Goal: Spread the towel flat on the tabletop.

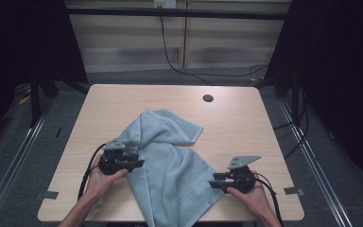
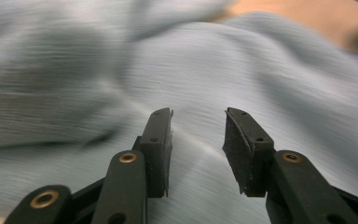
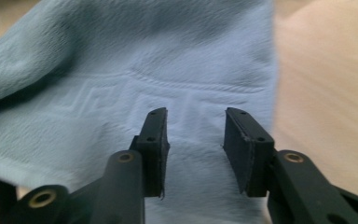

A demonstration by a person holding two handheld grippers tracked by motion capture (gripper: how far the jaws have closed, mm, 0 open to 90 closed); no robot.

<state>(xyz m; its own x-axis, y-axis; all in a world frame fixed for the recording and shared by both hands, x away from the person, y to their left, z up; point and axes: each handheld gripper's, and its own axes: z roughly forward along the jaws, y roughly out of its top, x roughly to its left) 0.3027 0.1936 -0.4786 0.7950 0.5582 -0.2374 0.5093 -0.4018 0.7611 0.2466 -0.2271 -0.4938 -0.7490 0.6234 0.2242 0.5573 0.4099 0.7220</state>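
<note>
Jaws apart with nothing clamped between them, the left gripper (image 2: 198, 126) points across the rumpled left side of a pale blue towel (image 1: 170, 161), its pads clear of the cloth in the left gripper view. The right gripper (image 3: 196, 126), jaws likewise parted and empty, faces the towel's near right edge, where a woven key-pattern band (image 3: 121, 100) runs. The towel lies crumpled across the middle of a light wooden table (image 1: 246, 118), one end hanging over the near edge, between the person's two hands.
</note>
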